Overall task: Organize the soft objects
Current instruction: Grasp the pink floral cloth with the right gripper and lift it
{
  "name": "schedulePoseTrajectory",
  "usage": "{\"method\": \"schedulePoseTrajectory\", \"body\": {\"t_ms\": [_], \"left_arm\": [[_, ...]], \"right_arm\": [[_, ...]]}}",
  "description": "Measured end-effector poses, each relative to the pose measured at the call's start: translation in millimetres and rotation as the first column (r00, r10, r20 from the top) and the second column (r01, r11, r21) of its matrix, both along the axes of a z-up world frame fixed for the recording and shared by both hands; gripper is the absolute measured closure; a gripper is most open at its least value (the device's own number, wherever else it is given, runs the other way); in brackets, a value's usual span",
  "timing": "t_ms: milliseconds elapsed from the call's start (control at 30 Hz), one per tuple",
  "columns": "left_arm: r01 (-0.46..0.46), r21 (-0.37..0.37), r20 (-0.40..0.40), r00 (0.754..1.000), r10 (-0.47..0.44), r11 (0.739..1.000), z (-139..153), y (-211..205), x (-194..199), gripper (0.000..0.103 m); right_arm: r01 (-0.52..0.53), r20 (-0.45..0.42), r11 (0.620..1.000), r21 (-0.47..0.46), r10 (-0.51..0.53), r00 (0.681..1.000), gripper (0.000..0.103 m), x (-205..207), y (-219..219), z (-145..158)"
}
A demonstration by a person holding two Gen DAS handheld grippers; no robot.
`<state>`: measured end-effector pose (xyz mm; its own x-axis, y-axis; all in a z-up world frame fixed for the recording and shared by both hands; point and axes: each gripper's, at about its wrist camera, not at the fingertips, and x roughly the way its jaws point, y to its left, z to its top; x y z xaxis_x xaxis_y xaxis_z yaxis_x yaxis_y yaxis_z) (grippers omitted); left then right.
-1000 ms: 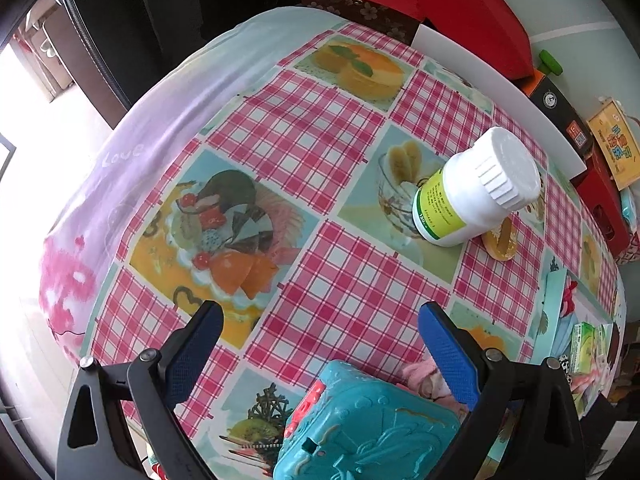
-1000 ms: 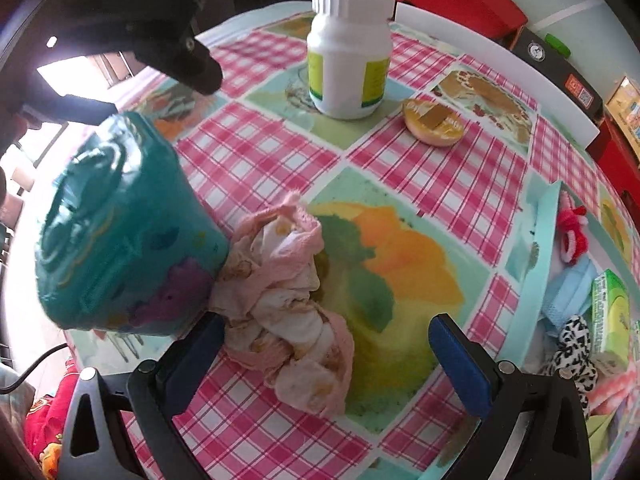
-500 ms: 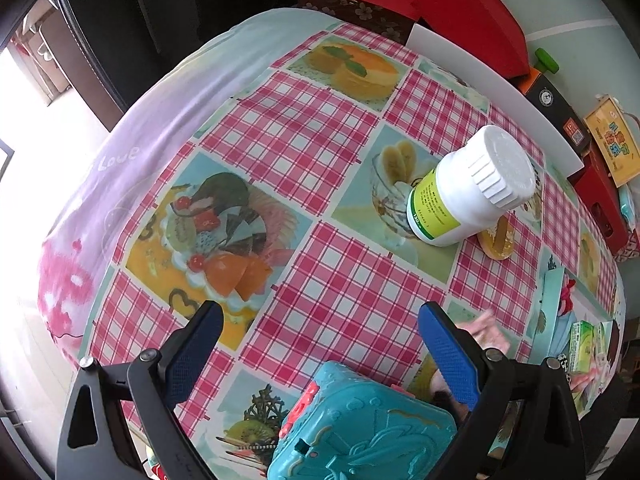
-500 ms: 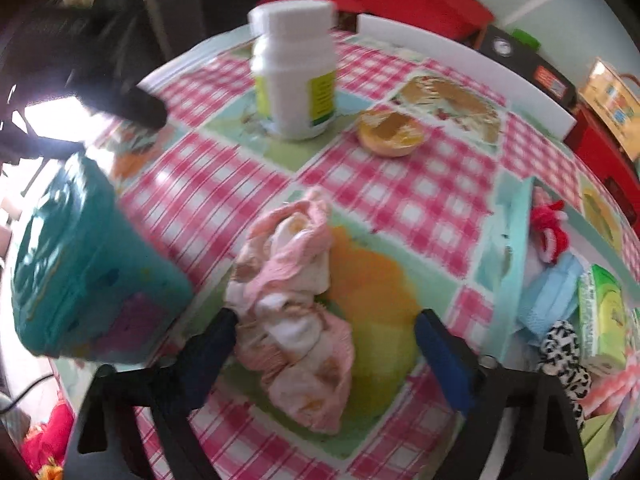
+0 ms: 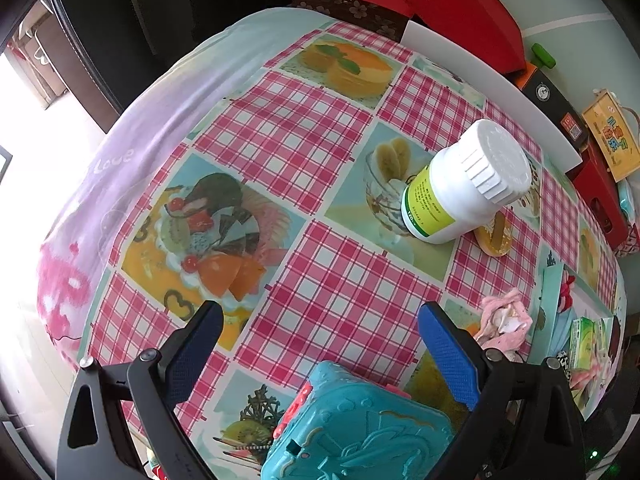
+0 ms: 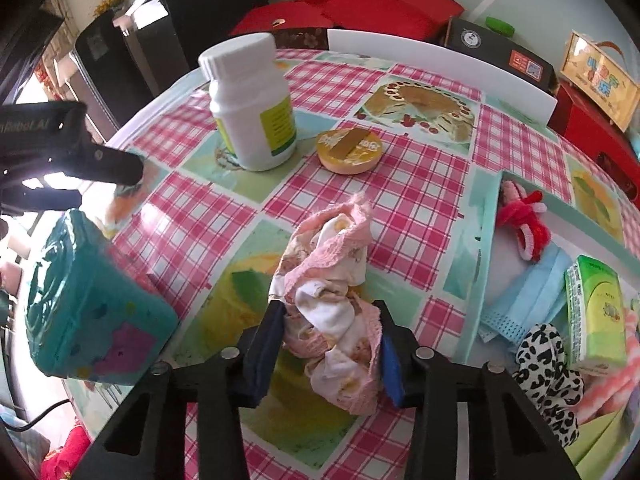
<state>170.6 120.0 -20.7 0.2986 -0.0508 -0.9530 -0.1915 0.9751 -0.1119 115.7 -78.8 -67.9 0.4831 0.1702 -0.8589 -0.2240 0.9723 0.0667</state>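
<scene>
1. Covering the worktop (image 5: 320,280): a pink checked cloth (image 6: 420,200) with fruit panels.
2. Right gripper (image 6: 330,344) jaws clamp the pink cloth bundle (image 6: 332,280) near the tray (image 6: 486,248).
3. Left gripper (image 5: 320,344) jaws spread wide, empty, above the teal box (image 5: 360,428).
4. White bottle (image 5: 460,188) stands mid-surface.

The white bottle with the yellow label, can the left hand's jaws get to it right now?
Probably yes. The left gripper is open and empty, and only bare tablecloth lies between it and the white bottle. The teal box sits beneath it, not in the way.
</scene>
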Motion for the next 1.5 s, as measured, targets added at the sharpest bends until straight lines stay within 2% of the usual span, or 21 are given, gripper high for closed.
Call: {"method": "schedulePoseTrajectory", "body": {"t_ms": [133,233,400,667,1067,1500], "left_arm": [[0.008,0.008,0.000,1.000,-0.008,1.000,-0.1,-2.1,0.2,0.005],[0.016,0.018,0.001,1.000,-0.016,1.000,0.5,-4.8,0.0,0.005],[0.031,0.031,0.011,0.999,-0.031,0.999,3.4,-11.8,-0.1,0.005],[0.054,0.046,0.028,0.998,-0.055,0.998,8.7,-22.2,0.3,0.005],[0.106,0.056,0.066,0.992,-0.109,0.993,20.1,-51.9,0.8,0.005],[0.190,0.023,0.117,0.975,-0.191,0.982,27.0,-109.9,20.2,0.005]], "right_arm": [[0.021,0.012,1.000,0.008,-0.021,1.000,0.061,0.1,-1.0,0.7],[0.043,0.014,0.999,0.023,-0.044,0.999,0.068,2.0,-3.8,1.7],[0.070,0.007,0.996,0.063,-0.070,0.997,0.073,4.5,-11.4,3.7],[0.089,0.010,0.990,0.105,-0.091,0.996,0.073,2.9,-21.9,12.1],[0.123,0.096,0.981,0.149,-0.138,0.986,0.074,-6.6,-42.5,47.7],[0.239,0.187,0.957,0.163,-0.268,0.945,0.074,-14.9,-90.3,77.9]]}}
